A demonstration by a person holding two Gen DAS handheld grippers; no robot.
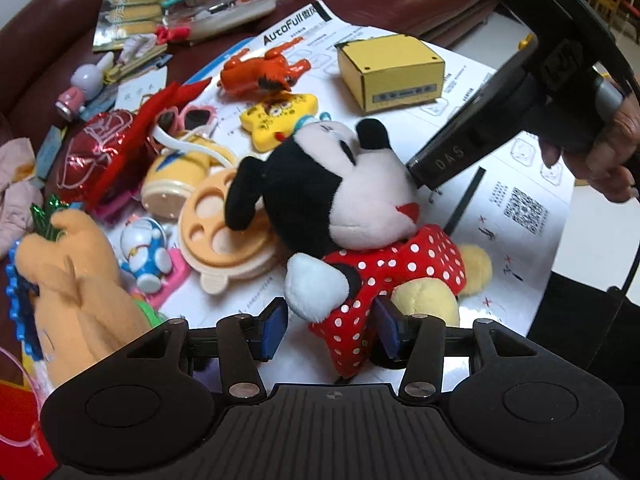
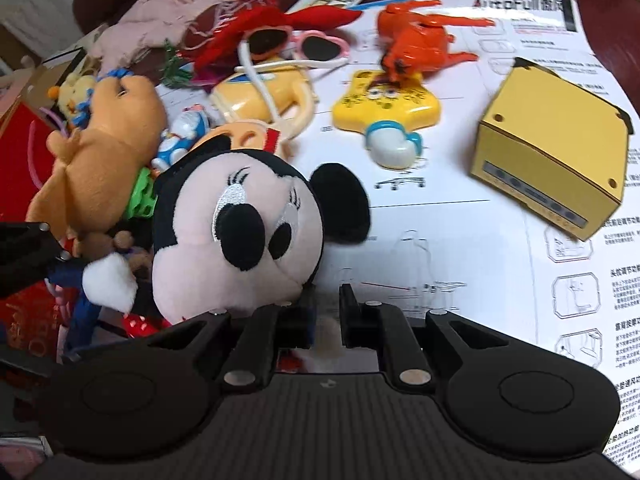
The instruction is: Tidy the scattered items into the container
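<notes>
**Minnie plush caught between two grippers on the instruction sheet**

The Minnie plush (image 1: 352, 216) lies in the middle of the white instruction sheet (image 1: 520, 200), and everything else sits around her; the left gripper (image 1: 332, 328) has its blue-padded fingers spread either side of her polka-dot skirt, close against the fabric, though I cannot tell from here whether they actually press it; the right gripper (image 2: 326, 312) comes in at her face, its fingers drawn close with only a narrow gap, and a bit of pale plush shows in that gap, but whether it is pinched I cannot tell; in the left view its black body meets her cheek.

Beyond Minnie's head lie the yellow SpongeBob toy (image 1: 276, 120) and the orange plastic toy (image 1: 264, 72), touching each other in the right view; further off to her far side stands the yellow cardboard box (image 1: 392, 72), apart from her; just beside her ear rests the peach round lid (image 1: 224, 224), with the small Doraemon figure (image 1: 146, 252) next to it; the tan plush (image 1: 76, 276) slumps on her other side, near the pink heart sunglasses (image 2: 304, 46) and a red foil wrapping (image 1: 100, 148).
</notes>
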